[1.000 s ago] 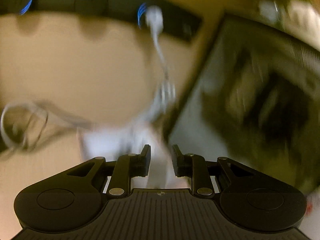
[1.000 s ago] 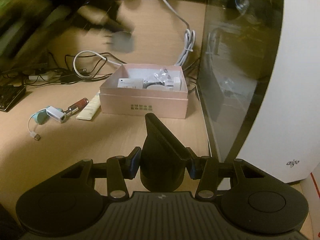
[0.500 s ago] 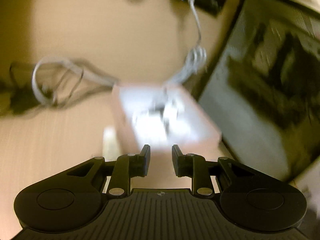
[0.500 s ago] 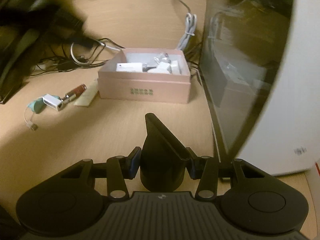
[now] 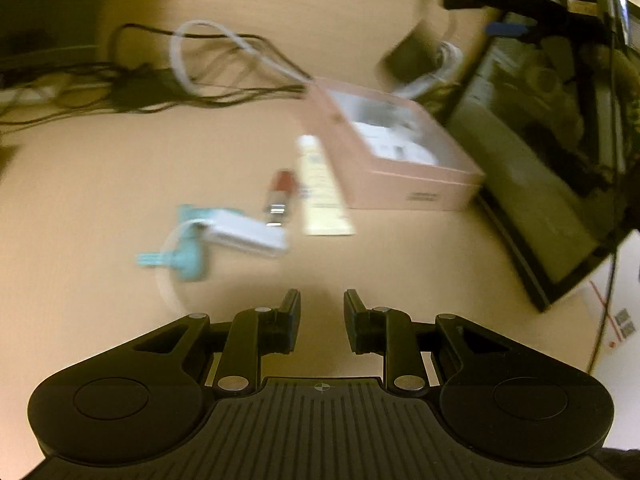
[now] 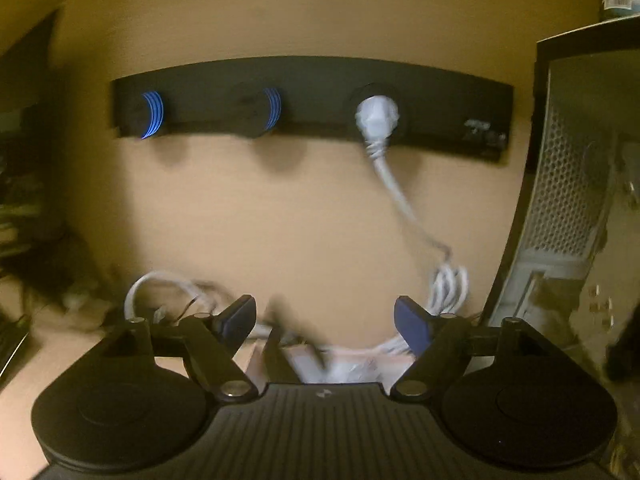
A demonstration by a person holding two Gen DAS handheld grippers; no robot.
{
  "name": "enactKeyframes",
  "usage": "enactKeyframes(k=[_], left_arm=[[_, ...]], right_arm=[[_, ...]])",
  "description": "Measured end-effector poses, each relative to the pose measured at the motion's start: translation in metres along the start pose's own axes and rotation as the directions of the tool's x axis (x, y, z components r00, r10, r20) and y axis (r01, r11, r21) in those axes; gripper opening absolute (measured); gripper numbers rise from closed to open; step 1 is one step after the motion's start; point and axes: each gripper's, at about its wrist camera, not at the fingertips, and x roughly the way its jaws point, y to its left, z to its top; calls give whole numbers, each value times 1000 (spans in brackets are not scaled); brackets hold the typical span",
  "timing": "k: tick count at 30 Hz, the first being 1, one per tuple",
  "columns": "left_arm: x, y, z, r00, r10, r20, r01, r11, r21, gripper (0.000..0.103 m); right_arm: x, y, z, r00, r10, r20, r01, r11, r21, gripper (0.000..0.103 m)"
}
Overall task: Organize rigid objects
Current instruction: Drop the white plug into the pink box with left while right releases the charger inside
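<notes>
In the left wrist view a pink box (image 5: pixel 404 178) holding white items stands on the wooden desk. Beside it lie a cream tube (image 5: pixel 322 188), a red lipstick (image 5: pixel 280 192), a white adapter (image 5: pixel 248 234) and a teal plug (image 5: pixel 186 258). My left gripper (image 5: pixel 322 310) is open and empty, just short of these items. In the right wrist view my right gripper (image 6: pixel 324 318) is wide open above the box's rim (image 6: pixel 360 354). A blurred black object (image 6: pixel 292 344) is dropping between its fingers into the box.
A black power strip (image 6: pixel 312 100) with a white plug (image 6: pixel 376 116) sits on the back wall. A glass-sided PC case (image 5: pixel 560 152) stands to the right, also in the right wrist view (image 6: pixel 580 200). Tangled cables (image 5: pixel 192 76) lie at the back left.
My right gripper moved forward over the box, tilted up and opened, letting go of the black object. My left gripper pulled back from the box towards the loose items.
</notes>
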Motion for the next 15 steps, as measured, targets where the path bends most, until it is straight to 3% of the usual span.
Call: enactKeyframes(k=[5, 15], left_arm=[[-1, 28, 0, 999, 38, 11, -38, 998, -57, 26], [19, 10, 31, 999, 2, 36, -3, 999, 33, 26]], right_arm=[[-4, -13, -21, 999, -7, -46, 10, 998, 62, 81], [-37, -6, -123, 974, 2, -224, 8, 999, 41, 81]])
